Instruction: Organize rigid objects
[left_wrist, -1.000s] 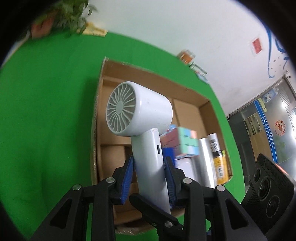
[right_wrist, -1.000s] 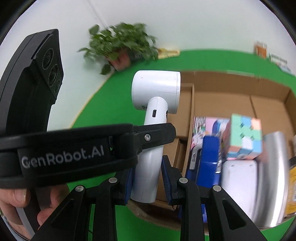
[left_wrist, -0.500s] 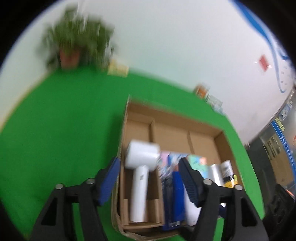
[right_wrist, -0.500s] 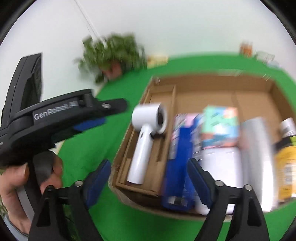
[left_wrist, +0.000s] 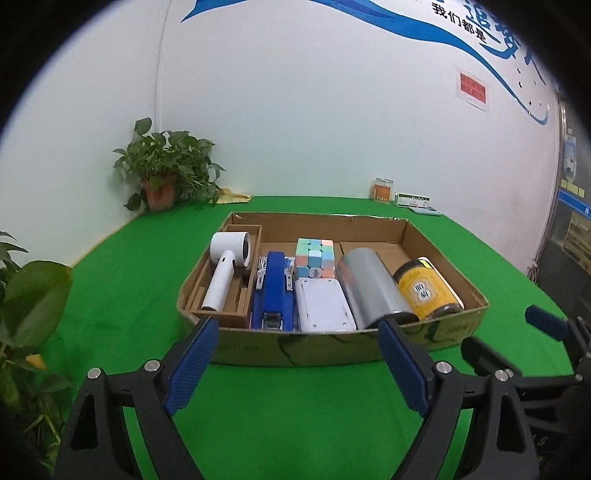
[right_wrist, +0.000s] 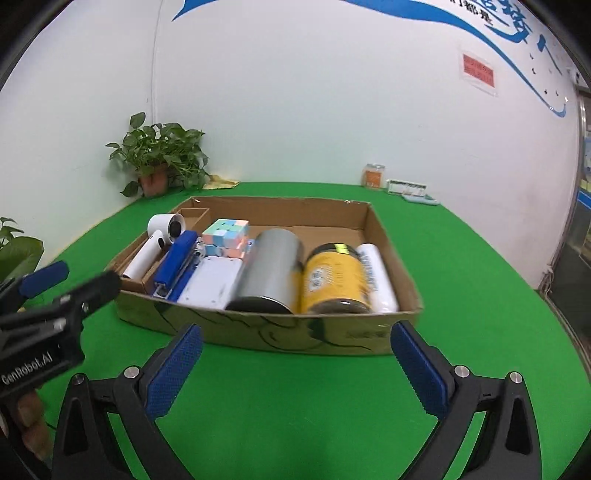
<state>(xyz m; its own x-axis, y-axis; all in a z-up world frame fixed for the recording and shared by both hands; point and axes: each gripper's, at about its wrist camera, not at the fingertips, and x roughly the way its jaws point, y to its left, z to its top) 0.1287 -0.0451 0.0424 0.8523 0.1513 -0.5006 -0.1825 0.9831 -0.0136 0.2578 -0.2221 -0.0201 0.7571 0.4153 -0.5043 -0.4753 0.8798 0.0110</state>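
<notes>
A shallow cardboard box (left_wrist: 428, 339) (right_wrist: 280, 334) sits on the green table. A white hair dryer (left_wrist: 226, 271) (right_wrist: 153, 242) lies in its left slot. Beside it lie a blue stapler (left_wrist: 275, 293) (right_wrist: 176, 260), a pastel cube (left_wrist: 314, 256) (right_wrist: 227, 236), a white flat device (left_wrist: 323, 304) (right_wrist: 214, 282), a silver cylinder (left_wrist: 371, 286) (right_wrist: 271, 271) and a yellow jar (left_wrist: 424, 288) (right_wrist: 334, 278). A white roll (right_wrist: 376, 275) lies at the right end. My left gripper (left_wrist: 297, 363) and right gripper (right_wrist: 295, 371) hover in front of the box, jaws still opening, nothing between them.
A potted plant (left_wrist: 164, 171) (right_wrist: 159, 158) stands in the back left corner. Leaves (left_wrist: 26, 306) crowd the left table edge. An orange jar (left_wrist: 382, 189) and a small flat box (left_wrist: 412, 200) sit at the back right. A hand (right_wrist: 31, 424) holds the other gripper's handle.
Both grippers let go of the hair dryer, which now lies in the box's left slot. Both opened wide and drew back from the box to its front side.
</notes>
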